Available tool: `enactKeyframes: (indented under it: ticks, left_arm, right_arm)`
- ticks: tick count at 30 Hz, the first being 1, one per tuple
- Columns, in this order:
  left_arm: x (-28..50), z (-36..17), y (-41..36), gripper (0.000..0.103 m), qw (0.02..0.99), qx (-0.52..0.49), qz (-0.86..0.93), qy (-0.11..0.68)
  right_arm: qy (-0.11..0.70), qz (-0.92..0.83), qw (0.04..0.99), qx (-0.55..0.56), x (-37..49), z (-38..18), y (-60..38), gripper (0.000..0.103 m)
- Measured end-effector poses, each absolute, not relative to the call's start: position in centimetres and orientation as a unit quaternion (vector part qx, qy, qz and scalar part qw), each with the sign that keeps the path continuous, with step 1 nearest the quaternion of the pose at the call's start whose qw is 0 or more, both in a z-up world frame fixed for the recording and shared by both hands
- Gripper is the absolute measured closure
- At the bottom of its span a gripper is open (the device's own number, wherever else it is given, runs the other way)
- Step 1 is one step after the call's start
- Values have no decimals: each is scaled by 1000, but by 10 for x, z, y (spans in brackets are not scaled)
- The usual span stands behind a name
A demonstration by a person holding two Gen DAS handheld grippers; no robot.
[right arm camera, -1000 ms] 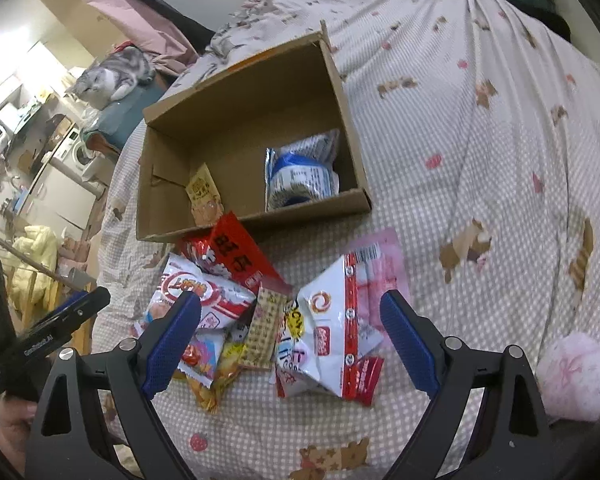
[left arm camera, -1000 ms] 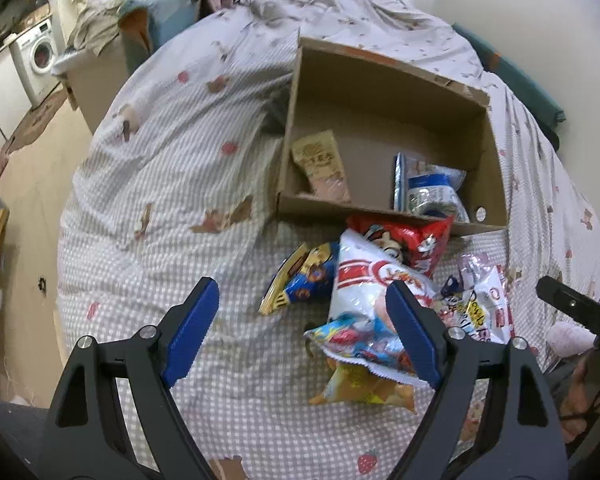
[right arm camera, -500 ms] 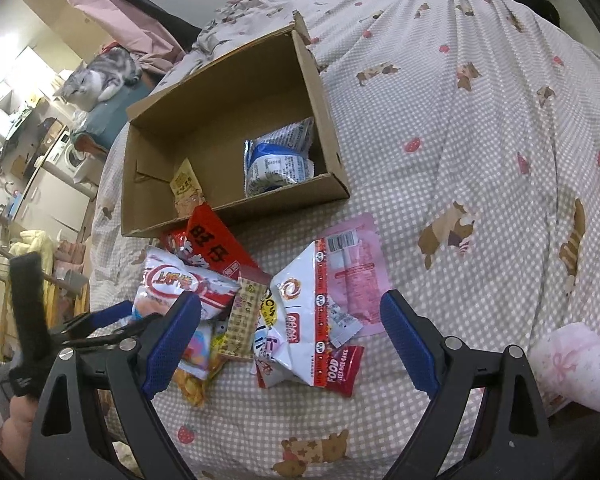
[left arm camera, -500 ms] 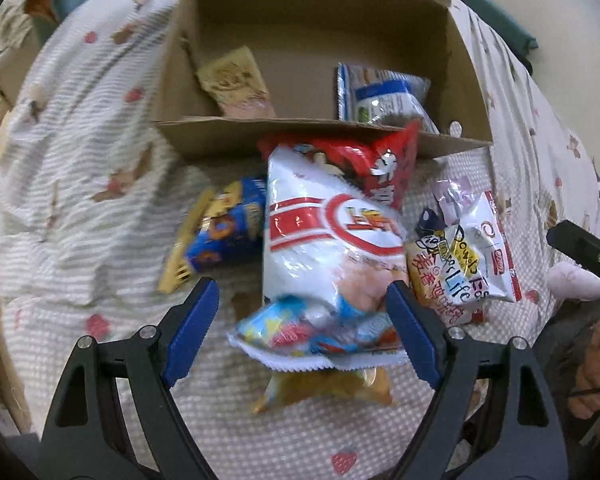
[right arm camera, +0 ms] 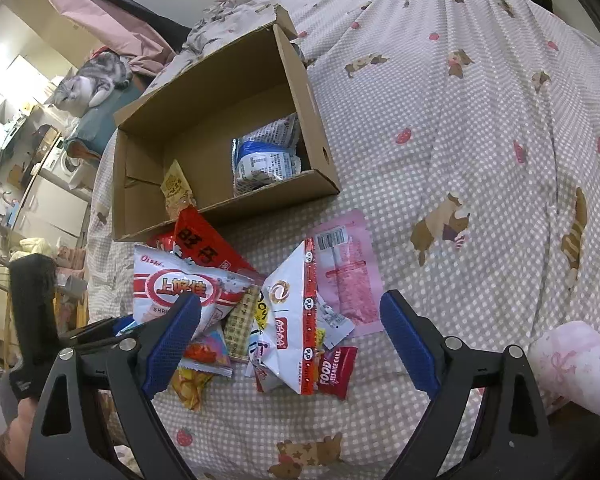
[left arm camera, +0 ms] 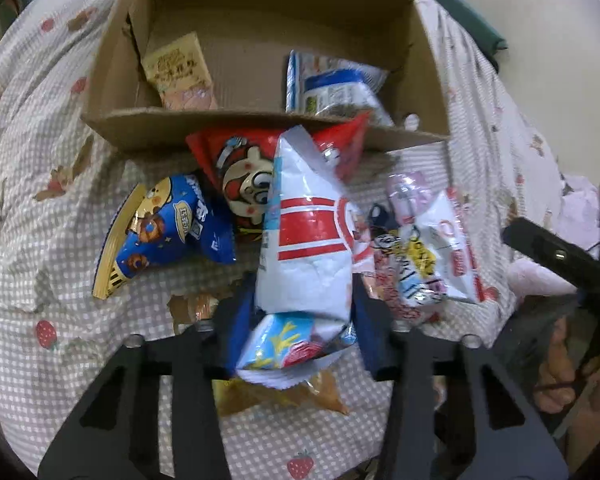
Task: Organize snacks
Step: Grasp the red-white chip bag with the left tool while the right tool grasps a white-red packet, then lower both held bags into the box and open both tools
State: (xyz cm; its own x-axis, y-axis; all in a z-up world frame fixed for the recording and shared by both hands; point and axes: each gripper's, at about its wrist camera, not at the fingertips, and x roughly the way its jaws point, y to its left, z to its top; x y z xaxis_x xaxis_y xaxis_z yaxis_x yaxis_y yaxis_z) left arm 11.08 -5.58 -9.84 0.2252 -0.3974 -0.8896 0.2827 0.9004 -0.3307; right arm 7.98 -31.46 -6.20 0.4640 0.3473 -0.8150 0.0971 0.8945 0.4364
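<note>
Only the right wrist view catches the cat (right arm camera: 90, 86) far left. On the bed (right arm camera: 480, 160), near the cardboard box (left arm camera: 260, 128), the left gripper (left arm camera: 300, 312) has just closed, fingers clamping the white shrimp-chip bag (left arm camera: 308, 248); the right gripper (right arm camera: 290, 340) hovers, fingers apart.

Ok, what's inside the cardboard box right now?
Two packets lie in the cardboard box: a tan snack packet at one end and a blue and white packet at the other. The near wall hides their lower edges and the floor strip behind it.
</note>
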Motion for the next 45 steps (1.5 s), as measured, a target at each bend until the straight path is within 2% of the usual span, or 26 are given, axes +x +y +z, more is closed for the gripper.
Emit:
enactKeyframes:
  ticks: [3,6,17,22,25,26,27,31,33,38,45]
  left_arm:
    - [103,-85,-46,76,788,-59,-216,574]
    - [97,-73,-34,79,791,-79,-208,569]
    - [81,-50,-1,80,815,-69,-168,550]
    - [78,-45,9,80,823,-75,-156,541]
    - [76,-44,9,80,824,-77,-156,539]
    - [75,-42,8,80,826,-74,-157,536]
    - [74,-41,7,80,827,-73,-159,534]
    - [73,-40,5,80,830,-70,-158,530]
    - [73,-40,6,80,831,-71,-156,529]
    - [69,-33,9,81,841,-70,-148,515]
    - [66,-2,7,81,872,-45,-131,470]
  right_arm:
    - [516,85,819,236,81,-65,-316,10]
    - [526,100,803,261,83,-72,-318,11]
    - [592,100,762,243,98,-105,-290,24]
    - [606,82,761,216,105,-115,-278,24]
    - [612,94,757,211,107,-119,-273,41]
    - [613,97,756,206,109,-120,-270,53]
    - [614,100,757,200,108,-120,-268,57]
    - [600,103,770,192,100,-111,-268,70]
    - [590,111,775,195,92,-102,-274,73]
    - [546,117,805,199,71,-69,-290,74]
    - [439,166,849,245,58,-9,-305,74]
